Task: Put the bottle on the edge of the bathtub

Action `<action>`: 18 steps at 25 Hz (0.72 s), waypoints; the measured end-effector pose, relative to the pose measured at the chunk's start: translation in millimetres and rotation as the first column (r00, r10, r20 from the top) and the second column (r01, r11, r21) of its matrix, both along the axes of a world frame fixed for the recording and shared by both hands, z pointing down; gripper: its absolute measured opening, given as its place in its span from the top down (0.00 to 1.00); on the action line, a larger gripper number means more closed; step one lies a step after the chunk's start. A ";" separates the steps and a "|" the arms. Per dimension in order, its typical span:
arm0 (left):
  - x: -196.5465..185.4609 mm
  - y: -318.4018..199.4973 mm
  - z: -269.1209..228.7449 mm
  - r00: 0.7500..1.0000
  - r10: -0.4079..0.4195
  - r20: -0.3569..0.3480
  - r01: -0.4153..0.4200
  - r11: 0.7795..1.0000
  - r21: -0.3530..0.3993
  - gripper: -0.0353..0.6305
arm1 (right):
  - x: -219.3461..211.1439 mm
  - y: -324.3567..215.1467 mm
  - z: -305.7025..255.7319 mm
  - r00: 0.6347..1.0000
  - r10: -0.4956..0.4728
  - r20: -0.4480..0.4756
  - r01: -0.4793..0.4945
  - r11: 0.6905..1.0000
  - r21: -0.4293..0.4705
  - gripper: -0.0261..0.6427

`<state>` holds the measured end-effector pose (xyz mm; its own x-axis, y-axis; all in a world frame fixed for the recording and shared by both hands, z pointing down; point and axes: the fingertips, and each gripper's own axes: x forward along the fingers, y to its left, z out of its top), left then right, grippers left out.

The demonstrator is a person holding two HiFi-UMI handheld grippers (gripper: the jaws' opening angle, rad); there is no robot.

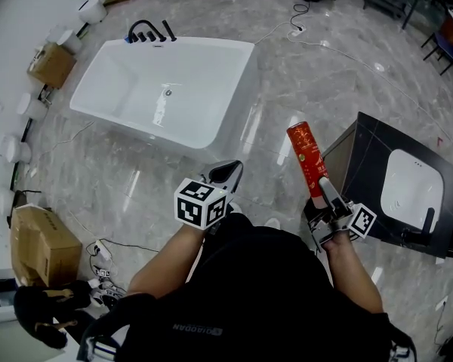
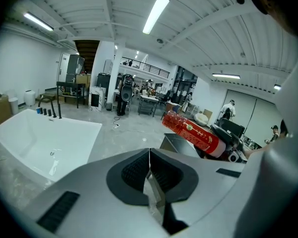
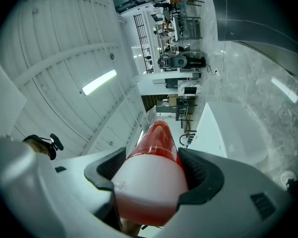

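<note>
A red bottle (image 1: 305, 157) with a white cap end sticks up and forward from my right gripper (image 1: 324, 192), which is shut on its lower part. In the right gripper view the bottle (image 3: 154, 172) fills the space between both jaws. My left gripper (image 1: 226, 174) hangs beside it, shut with nothing in it; its pads (image 2: 150, 175) meet in the left gripper view, where the bottle (image 2: 196, 134) shows at the right. The white bathtub (image 1: 245, 81) stands ahead on the marble floor, with black taps (image 1: 147, 31) at its far end. The tub (image 2: 82, 128) also shows left of the left gripper.
A dark cabinet with a white basin (image 1: 408, 188) stands close on the right. Cardboard boxes (image 1: 41, 246) and cables (image 1: 102, 255) lie at the left, another box (image 1: 51, 64) near the wall. A cable (image 1: 298, 29) runs over the floor beyond the tub.
</note>
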<state>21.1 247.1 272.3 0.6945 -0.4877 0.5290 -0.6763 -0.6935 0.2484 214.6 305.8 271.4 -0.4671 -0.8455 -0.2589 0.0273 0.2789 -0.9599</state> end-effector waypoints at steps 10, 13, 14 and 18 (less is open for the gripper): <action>3.8 -43.7 15.3 1.000 0.004 -0.019 -0.005 1.000 -0.017 0.92 | 5.3 -37.9 9.1 0.999 0.011 -0.043 -0.012 1.000 -0.026 0.47; 2.4 -70.2 24.1 1.000 0.011 -0.016 -0.011 0.999 -0.030 0.92 | 5.7 -59.3 12.5 0.998 0.023 -0.059 -0.026 0.998 -0.050 0.47; 0.1 -81.2 29.3 1.000 0.010 -0.011 -0.010 0.999 -0.037 0.92 | 5.3 -68.2 13.9 0.997 0.026 -0.067 -0.030 0.998 -0.059 0.47; -10.0 -128.8 43.8 1.000 -0.006 -0.001 0.006 0.998 -0.056 0.92 | 6.1 -109.4 21.7 0.994 0.029 -0.110 -0.040 0.995 -0.096 0.47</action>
